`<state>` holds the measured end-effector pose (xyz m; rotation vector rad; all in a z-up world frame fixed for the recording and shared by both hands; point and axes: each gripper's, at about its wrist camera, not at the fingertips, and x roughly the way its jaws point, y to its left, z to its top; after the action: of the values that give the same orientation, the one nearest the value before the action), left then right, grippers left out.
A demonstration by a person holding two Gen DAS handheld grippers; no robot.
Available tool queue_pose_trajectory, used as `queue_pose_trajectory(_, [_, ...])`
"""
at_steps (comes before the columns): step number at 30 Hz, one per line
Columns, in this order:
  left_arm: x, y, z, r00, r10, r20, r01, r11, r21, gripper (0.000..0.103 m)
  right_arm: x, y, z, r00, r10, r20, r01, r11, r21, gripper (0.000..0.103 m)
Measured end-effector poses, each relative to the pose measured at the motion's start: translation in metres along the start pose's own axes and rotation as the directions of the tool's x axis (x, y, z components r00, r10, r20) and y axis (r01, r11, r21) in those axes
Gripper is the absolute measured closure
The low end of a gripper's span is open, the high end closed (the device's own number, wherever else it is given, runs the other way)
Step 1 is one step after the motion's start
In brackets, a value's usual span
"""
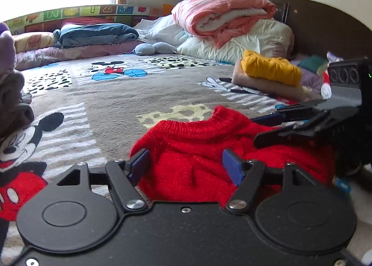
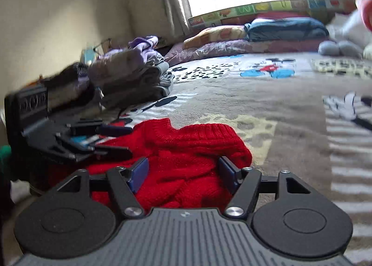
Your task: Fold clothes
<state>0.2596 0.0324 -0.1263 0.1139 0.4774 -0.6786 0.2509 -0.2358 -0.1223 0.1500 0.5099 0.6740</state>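
Note:
A red knitted sweater (image 1: 197,149) lies bunched on the Mickey Mouse blanket (image 1: 111,108), collar pointing away. My left gripper (image 1: 186,164) is open, its blue pads (image 1: 141,163) spread either side of the sweater's near part. My right gripper (image 2: 183,170) is also open over the same sweater (image 2: 186,149), with blue pads (image 2: 226,173) wide apart. In the left wrist view the right gripper (image 1: 274,126) reaches in from the right above the sweater. In the right wrist view the left gripper (image 2: 109,140) comes in from the left.
A folded yellow knit on a beige garment (image 1: 269,70) lies at the right. A heap of grey and purple clothes (image 2: 132,73) sits at the left. Pillows and a pink quilt (image 1: 223,12) are stacked by the dark headboard (image 1: 325,24).

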Motion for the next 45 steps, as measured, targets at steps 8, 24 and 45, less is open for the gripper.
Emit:
queue_pose_trajectory(8, [0.004, 0.005, -0.004, 1.0, -0.006, -0.016, 0.006, 0.999, -0.041, 0.03, 0.004, -0.007, -0.006, 1.0, 0.03, -0.003, -0.03, 0.999, 0.038, 0.037])
queue_pose_trajectory(24, [-0.058, -0.065, -0.002, 0.998, 0.014, 0.055, -0.022, 0.99, 0.141, 0.03, -0.063, 0.057, -0.024, 0.987, -0.068, 0.143, 0.081, 0.993, -0.089, 0.044])
queue_pose_trajectory(45, [-0.107, -0.048, -0.019, 0.984, 0.136, 0.115, -0.078, 0.91, -0.407, 0.026, -0.098, 0.043, -0.065, 0.98, -0.154, 0.127, 0.097, 0.923, 0.371, 0.039])
